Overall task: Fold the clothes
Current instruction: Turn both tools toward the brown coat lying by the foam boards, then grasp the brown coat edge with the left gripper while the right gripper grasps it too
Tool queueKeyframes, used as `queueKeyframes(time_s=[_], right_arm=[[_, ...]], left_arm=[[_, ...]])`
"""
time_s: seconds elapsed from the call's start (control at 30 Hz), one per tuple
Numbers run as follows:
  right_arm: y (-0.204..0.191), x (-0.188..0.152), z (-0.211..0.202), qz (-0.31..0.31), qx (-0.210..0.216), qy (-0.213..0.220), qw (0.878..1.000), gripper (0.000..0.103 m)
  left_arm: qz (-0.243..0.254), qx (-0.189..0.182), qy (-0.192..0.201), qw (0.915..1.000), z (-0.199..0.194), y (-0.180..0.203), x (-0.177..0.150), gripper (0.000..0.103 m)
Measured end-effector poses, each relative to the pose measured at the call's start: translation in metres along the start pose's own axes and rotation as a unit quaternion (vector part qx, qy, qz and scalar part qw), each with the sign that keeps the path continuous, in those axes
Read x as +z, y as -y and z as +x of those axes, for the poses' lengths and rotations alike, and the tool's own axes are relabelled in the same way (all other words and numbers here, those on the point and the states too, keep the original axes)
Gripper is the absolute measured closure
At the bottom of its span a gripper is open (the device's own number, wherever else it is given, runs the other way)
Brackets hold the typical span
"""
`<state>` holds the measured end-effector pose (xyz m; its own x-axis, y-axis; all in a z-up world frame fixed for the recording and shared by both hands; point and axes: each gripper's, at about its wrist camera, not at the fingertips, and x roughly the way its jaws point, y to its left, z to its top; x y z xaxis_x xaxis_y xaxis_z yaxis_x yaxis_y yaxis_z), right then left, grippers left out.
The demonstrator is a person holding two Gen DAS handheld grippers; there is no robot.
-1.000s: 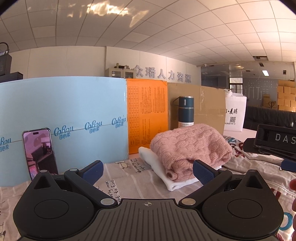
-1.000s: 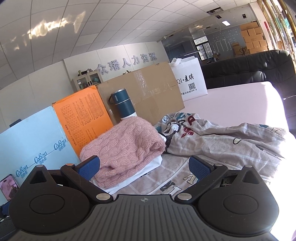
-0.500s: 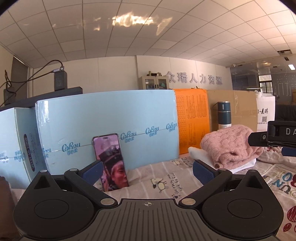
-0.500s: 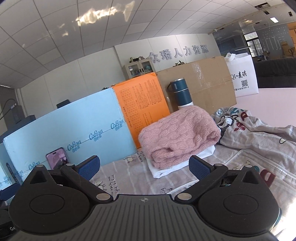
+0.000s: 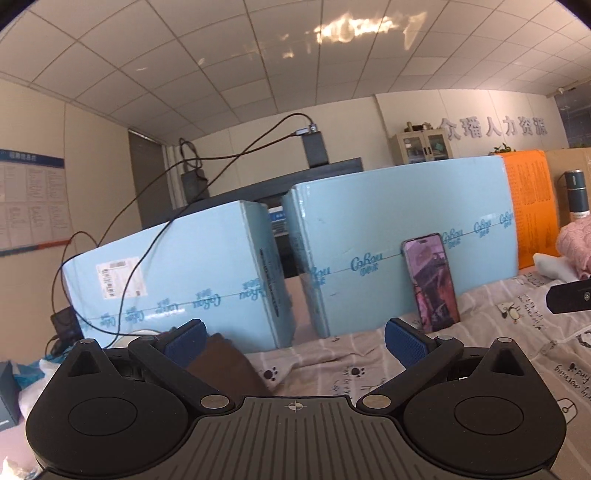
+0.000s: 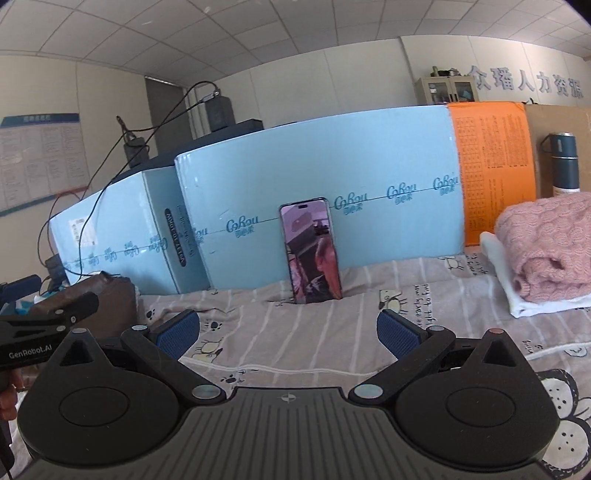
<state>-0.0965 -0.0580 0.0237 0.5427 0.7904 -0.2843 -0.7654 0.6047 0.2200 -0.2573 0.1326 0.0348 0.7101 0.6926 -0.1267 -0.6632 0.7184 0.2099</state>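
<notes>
Both the left gripper [image 5: 293,341] and the right gripper [image 6: 288,330] are hovering with fingers apart, holding nothing, over a printed bedsheet [image 6: 295,332]. A folded pink sweater [image 6: 546,240] is lying on white cloth [image 6: 498,273] at the right. A phone [image 6: 312,251] is leaning on blue boxes [image 6: 369,184].

Illumination is bright, diffuse daylight in both views. A broken patch of reflected sunlight [image 5: 354,29] lies on the ceiling tiles in the left wrist view, above the blue foam boards [image 5: 399,236]. The phone [image 6: 312,251] leaning on those boards shows a washed, pinkish screen reflection. Shadows under the boards are soft and faint. Fisheye distortion bows the boards' top edges and the ceiling grid; the frame corners are vignetted black. Wall lettering above the boards is slightly soft. No strong motion blur is visible.
</notes>
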Motion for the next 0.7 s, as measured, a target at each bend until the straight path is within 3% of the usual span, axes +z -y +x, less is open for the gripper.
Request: queueKeyframes(time_s=[0.13,0.23,0.3,0.47,0.6,0.7], right_arm=[[-0.024,0.024,0.036,-0.009,0.087,-0.026,0.996,0.000],[-0.055,0.043,0.065,-0.041,0.151,-0.029,0.987,0.000],[-0.077,0.053,0.086,-0.059,0.188,-0.032,0.980,0.000],[-0.115,0.055,0.158,-0.031,0.277,-0.078,0.957,0.000],[-0.127,0.032,0.220,0.020,0.303,-0.152,0.940,0.000],[-0.123,0.012,0.255,0.072,0.328,-0.197,0.921,0.000]], left_arm=[[-0.070,0.099,0.004,0.9927,-0.006,-0.075,0.002,0.000],[-0.125,0.170,0.022,0.9772,-0.014,-0.130,0.003,0.000],[-0.182,0.192,0.023,0.9641,-0.018,-0.164,-0.003,0.000],[-0.340,0.148,-0.034,0.9281,-0.003,-0.210,-0.055,0.000],[-0.416,0.109,-0.094,0.8982,0.007,-0.209,-0.103,0.000],[-0.432,0.092,-0.119,0.8891,0.016,-0.206,-0.125,0.000]])
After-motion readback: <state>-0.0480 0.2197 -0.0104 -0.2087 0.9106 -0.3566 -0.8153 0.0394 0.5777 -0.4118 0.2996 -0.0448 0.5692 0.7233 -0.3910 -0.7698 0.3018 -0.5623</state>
